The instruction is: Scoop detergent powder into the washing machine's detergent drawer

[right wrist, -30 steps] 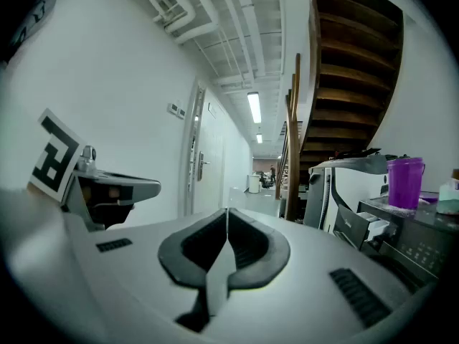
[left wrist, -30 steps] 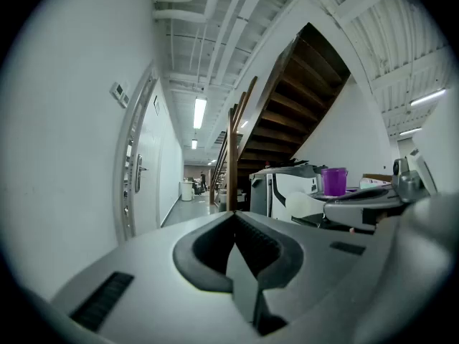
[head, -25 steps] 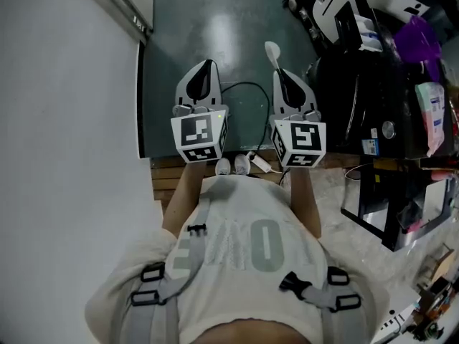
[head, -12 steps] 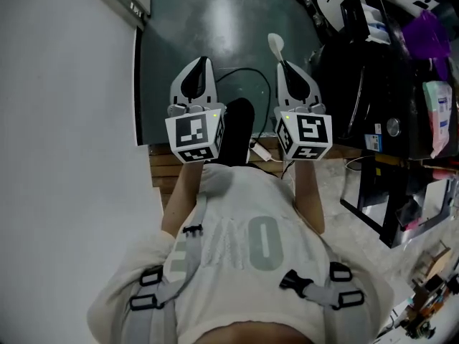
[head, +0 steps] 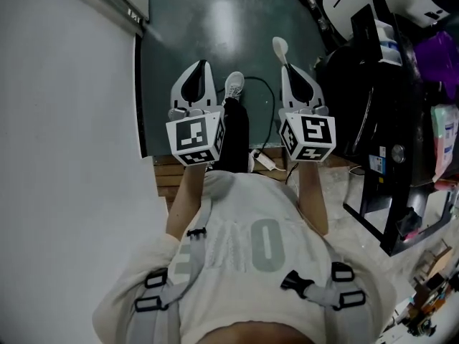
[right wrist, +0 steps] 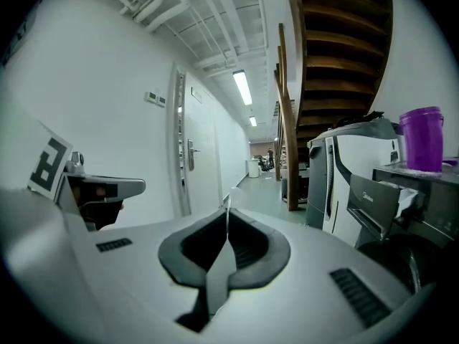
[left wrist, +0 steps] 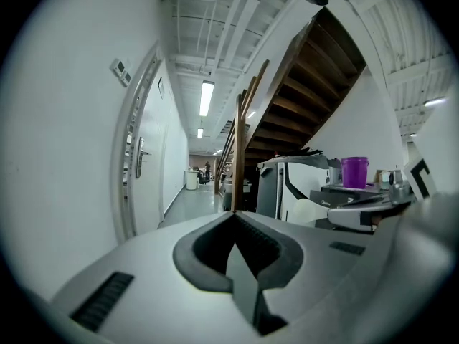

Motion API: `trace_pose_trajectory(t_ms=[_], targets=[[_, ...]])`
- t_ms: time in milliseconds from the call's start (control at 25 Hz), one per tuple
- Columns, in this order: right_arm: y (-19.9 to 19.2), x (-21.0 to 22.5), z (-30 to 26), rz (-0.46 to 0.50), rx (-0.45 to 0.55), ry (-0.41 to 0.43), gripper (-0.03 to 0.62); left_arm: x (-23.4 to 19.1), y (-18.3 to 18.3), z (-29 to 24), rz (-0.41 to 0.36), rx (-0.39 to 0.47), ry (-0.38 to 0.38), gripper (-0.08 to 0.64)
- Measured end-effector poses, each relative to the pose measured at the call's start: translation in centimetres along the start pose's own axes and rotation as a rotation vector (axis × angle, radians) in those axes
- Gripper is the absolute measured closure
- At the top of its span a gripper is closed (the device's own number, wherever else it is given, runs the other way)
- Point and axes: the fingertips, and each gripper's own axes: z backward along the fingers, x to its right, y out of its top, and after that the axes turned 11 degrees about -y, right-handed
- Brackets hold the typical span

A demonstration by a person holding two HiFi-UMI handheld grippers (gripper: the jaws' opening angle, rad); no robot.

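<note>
My right gripper [head: 290, 72] is shut on the handle of a white scoop [head: 280, 47], whose bowl sticks out past the fingertips over the dark green floor. In the right gripper view the scoop [right wrist: 226, 205] shows edge-on as a thin white blade between the closed jaws. My left gripper [head: 198, 69] is shut with nothing in it; its jaws meet in the left gripper view [left wrist: 235, 219]. A white washing machine [right wrist: 356, 165] stands ahead on the right with a panel [right wrist: 379, 196] jutting from its front. A purple tub [right wrist: 422, 139] sits on top nearby.
A white wall [head: 64, 120] with a door [right wrist: 191, 165] runs along the left. A wooden staircase [right wrist: 330, 56] rises ahead on the right, with a corridor [right wrist: 259, 181] leading on. A cable [head: 267, 99] lies on the floor. Black and white appliances [head: 373, 77] crowd the right.
The person has stepped forward: a dark trouser leg and white shoe swung out between the grippers. Both grippers stay shut, the scoop still held in the right one.
</note>
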Motion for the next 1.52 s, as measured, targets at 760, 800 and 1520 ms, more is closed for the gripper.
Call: trace_pose_trajectory(t_ms=[760,800,1520], targets=[[16.0,6.9,-29.3,0.018,-0.018,-0.163,0.583,-13.0,12.2,-33.7,0.02,-0.026,-0.206,0.54],[17.0,7.4,-30.3,0.009,-0.016,-0.174,0.583,-13.2,13.1,-35.3,0.017,-0.027,-0.218,0.54],[20.9,21.4,-31.4,-0.086,-0.018,-0.436,0.583,0.2,17.6,-48.5,-0.027,-0.073,-0.547,0.54]])
